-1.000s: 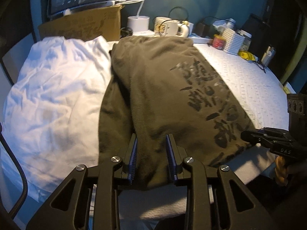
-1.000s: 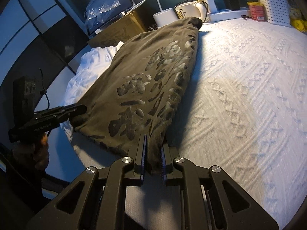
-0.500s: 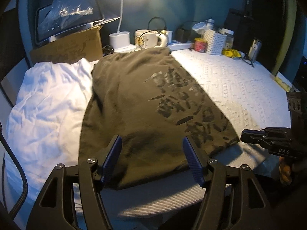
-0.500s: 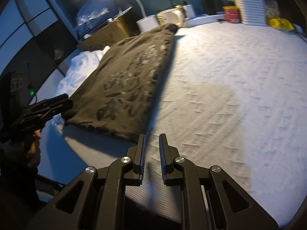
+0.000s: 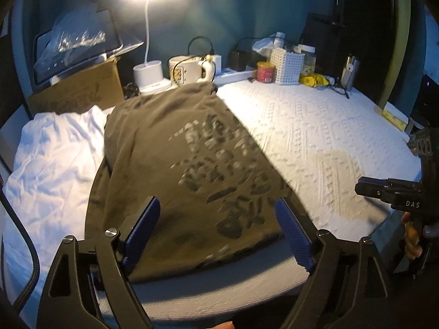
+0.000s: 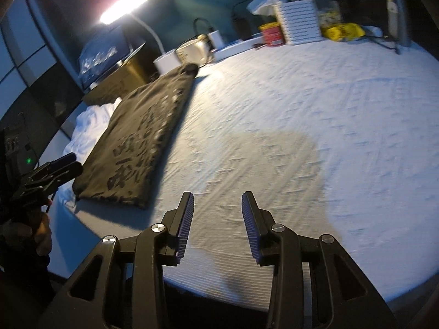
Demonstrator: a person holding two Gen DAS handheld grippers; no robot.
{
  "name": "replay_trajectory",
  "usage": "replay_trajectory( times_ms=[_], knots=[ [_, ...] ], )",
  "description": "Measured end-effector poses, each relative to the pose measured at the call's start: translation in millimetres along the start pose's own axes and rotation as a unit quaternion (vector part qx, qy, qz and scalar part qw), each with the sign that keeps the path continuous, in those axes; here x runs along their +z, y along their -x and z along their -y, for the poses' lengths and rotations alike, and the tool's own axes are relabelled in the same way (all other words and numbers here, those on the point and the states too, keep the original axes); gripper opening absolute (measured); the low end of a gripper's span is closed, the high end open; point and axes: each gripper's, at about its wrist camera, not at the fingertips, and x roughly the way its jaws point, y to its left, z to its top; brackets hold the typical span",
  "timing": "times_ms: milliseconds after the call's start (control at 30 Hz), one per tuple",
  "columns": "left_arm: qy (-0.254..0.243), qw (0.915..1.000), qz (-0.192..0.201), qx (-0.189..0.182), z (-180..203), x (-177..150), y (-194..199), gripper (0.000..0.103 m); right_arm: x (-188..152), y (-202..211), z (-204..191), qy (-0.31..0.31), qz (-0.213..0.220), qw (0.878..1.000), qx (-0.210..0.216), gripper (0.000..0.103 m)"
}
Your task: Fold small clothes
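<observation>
An olive shirt (image 5: 175,159) with a dark print lies folded lengthwise on the white textured cover (image 5: 315,137). My left gripper (image 5: 216,219) hovers just off the shirt's near edge. Its jaws are opening wide, and the blue pads press on nothing. In the right wrist view the same shirt (image 6: 140,142) lies to the left. My right gripper (image 6: 218,200) is over the bare cover (image 6: 301,109); its jaws are opening with nothing between them. Each gripper shows in the other's view: the right gripper (image 5: 384,192) and the left gripper (image 6: 52,172).
A crumpled white garment (image 5: 52,164) lies left of the shirt. Along the back edge stand a cardboard box (image 5: 79,93), a lit desk lamp (image 5: 151,76), a mug (image 5: 186,70), a red can (image 5: 265,71), a white basket (image 5: 286,65) and a metal bottle (image 5: 349,71).
Both grippers let go of the shirt's near edge, opened and drew back. The right gripper swung right, off the shirt and over the bare cover. The shirt stays flat.
</observation>
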Motion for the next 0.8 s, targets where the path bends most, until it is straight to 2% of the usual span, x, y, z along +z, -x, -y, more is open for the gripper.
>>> replay_trajectory(
  times_ms=[467, 567, 633, 667, 733, 800],
  knots=[
    [-0.016, 0.9978, 0.062, -0.019, 41, 30, 15, 0.087, 16, 44, 27, -0.009, 0.046, 0.997, -0.06, 0.039],
    [-0.005, 0.9964, 0.08, -0.029, 43, 36, 21, 0.101, 22, 52, 27, -0.004, 0.053, 0.996, -0.074, 0.039],
    [-0.002, 0.9952, 0.093, -0.031, 43, 41, 26, 0.102, 26, 59, 27, -0.002, 0.061, 0.994, -0.088, 0.04],
    [-0.002, 0.995, 0.096, -0.029, 44, 43, 28, 0.102, 28, 63, 28, -0.002, 0.066, 0.993, -0.096, 0.042],
    [0.0, 0.9947, 0.1, -0.023, 45, 48, 30, 0.102, 34, 71, 29, 0.0, 0.076, 0.991, -0.108, 0.067],
    [0.0, 0.994, 0.107, -0.021, 44, 52, 34, 0.102, 39, 78, 29, 0.003, 0.086, 0.99, -0.113, 0.072]
  ],
)
